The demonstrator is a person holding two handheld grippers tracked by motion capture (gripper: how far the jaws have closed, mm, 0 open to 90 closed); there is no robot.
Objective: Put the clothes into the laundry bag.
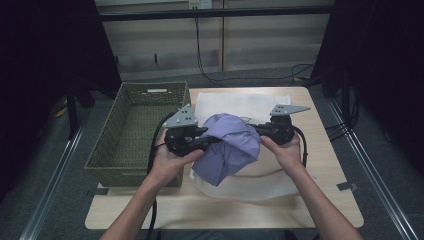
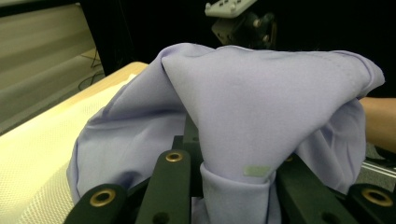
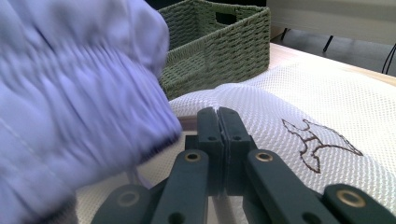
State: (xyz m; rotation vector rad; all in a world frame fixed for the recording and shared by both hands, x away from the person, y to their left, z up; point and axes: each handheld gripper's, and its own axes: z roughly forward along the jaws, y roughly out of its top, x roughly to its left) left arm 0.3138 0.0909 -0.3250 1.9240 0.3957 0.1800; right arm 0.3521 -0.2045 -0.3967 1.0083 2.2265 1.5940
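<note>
High view, left claw clamping lilac garment, right claw closed, wrists angled inward.

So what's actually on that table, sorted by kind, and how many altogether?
Purple garment: 1
White mesh bag: 1
Green woven basket: 1
Hand-held grippers: 2, left gripper, right gripper
Total: 5

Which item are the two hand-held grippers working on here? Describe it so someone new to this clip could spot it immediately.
Start at the wooden table and find the green woven basket on its left side. Just right of the basket, a white mesh bag lies flat, and bunched up above it is the lavender garment, pinched by the left hand-held gripper. It is the only purple, smooth cloth there.
</note>
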